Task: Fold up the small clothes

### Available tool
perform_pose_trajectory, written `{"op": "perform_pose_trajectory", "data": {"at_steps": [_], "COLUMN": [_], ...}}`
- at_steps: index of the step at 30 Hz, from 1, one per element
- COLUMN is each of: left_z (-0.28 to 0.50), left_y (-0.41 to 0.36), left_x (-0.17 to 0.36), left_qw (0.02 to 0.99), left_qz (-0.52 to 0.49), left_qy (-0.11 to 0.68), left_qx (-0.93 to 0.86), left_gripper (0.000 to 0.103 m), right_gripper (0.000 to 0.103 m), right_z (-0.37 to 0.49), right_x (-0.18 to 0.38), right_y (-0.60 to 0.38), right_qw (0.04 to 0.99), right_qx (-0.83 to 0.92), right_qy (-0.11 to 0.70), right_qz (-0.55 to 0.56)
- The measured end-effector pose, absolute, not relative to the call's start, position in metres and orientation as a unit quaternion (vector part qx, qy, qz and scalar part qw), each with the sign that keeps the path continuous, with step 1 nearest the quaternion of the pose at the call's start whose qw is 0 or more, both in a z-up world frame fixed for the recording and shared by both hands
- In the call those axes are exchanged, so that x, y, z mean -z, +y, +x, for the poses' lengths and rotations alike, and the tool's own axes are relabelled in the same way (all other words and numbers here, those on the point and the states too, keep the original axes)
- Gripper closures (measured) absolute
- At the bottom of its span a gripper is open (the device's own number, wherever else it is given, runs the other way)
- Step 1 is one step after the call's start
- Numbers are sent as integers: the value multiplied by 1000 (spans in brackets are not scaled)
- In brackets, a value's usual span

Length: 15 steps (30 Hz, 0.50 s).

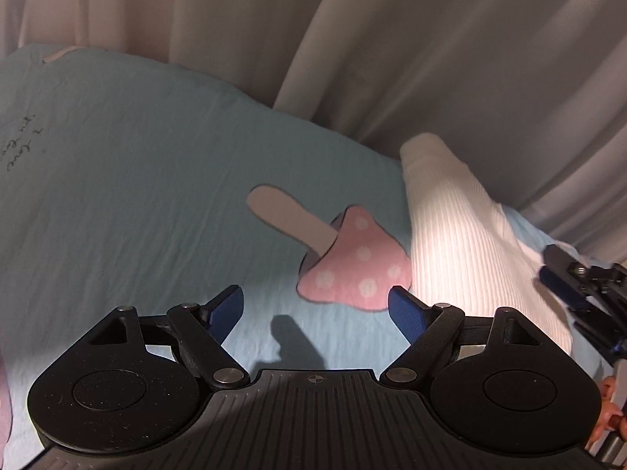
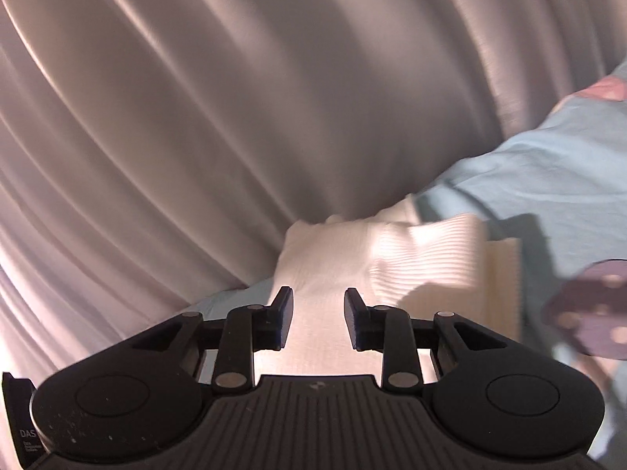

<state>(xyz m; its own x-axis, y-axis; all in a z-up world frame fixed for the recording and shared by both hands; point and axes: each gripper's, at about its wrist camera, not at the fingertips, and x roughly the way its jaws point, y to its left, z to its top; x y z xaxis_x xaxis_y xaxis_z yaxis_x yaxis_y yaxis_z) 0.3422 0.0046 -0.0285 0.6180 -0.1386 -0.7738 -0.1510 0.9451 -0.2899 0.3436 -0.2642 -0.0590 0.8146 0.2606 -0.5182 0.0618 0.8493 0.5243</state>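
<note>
A white ribbed garment (image 1: pixel 462 243) lies on the light blue bedspread (image 1: pixel 137 196) at the right, next to a pink mushroom patch (image 1: pixel 354 258). My left gripper (image 1: pixel 315 309) is open and empty above the bedspread, left of the garment. My right gripper (image 2: pixel 318 319) is open with its jaws apart over the white garment (image 2: pixel 392 258), whose folded part lies ahead and to the right. The right gripper also shows at the right edge of the left wrist view (image 1: pixel 564 274), at the garment's edge.
Grey-white curtains (image 1: pixel 392 47) hang right behind the bed along its far edge, and fill most of the right wrist view (image 2: pixel 196 117). The bedspread has handwriting print (image 1: pixel 21 149) at the left. A person's fingers (image 1: pixel 611 403) show at the lower right.
</note>
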Motion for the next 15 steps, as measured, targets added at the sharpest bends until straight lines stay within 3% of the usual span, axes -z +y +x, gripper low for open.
{"op": "perform_pose_trajectory", "data": {"at_steps": [5,6,7,15], "left_z": [380,389,396,430], "left_y": [-43,-56,-65,-126], "left_x": [24,25,27,67], "left_qw": [914,916,917,922], "left_qz": [-128,-123,-123,-88], "left_qy": [386,381,379,376], "left_qx": [-3,2,8,32], "left_gripper": [17,17,17,14], "right_gripper": [80,95,103,103], "right_z": [381,379,375,344], "right_x": [89,93,96,100], "right_y": [-247,-249,-255,-288], "right_qw": [940,946,950,957], "right_qx": [-23,4,35,57], "right_qy": [299,294,287,255], "right_qz": [165,136,116,127]}}
